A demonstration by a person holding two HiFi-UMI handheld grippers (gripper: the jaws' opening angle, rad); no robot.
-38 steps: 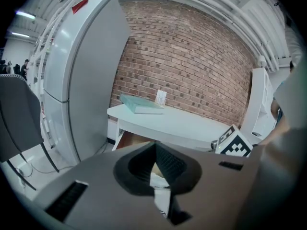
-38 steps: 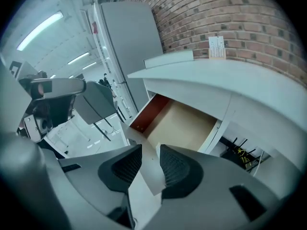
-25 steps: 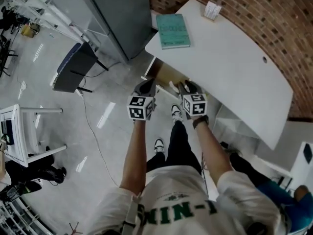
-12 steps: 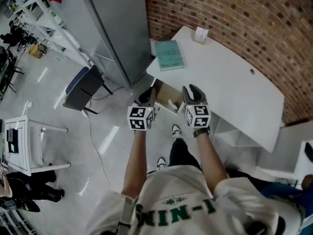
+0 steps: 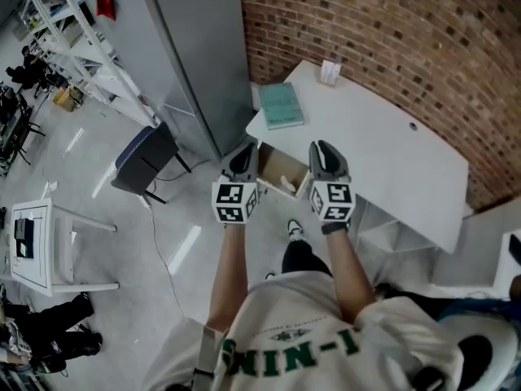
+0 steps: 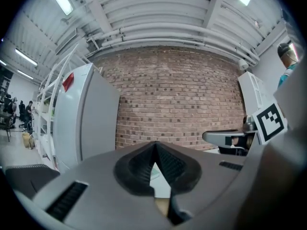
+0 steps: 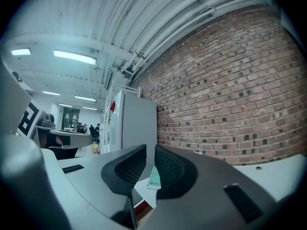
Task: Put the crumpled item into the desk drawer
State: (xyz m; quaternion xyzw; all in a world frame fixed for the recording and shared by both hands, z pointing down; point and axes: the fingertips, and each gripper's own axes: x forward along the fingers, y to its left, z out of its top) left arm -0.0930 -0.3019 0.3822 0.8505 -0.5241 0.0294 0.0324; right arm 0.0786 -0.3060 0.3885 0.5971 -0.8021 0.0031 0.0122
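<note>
Two empty grippers flank the open wooden drawer [image 5: 281, 169] of the curved white desk [image 5: 383, 161]: the left gripper [image 5: 244, 155], at nine o'clock, clenched tight, and the right gripper [image 5: 324, 151], at three o'clock, closing on nothing.

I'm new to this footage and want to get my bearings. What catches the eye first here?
The red brick wall stands behind a white desk, with a teal book at the desk's left end. Nearer the camera, the left gripper and right gripper hang over the open drawer; the right one's jaws are closing, with nothing between them.
</note>
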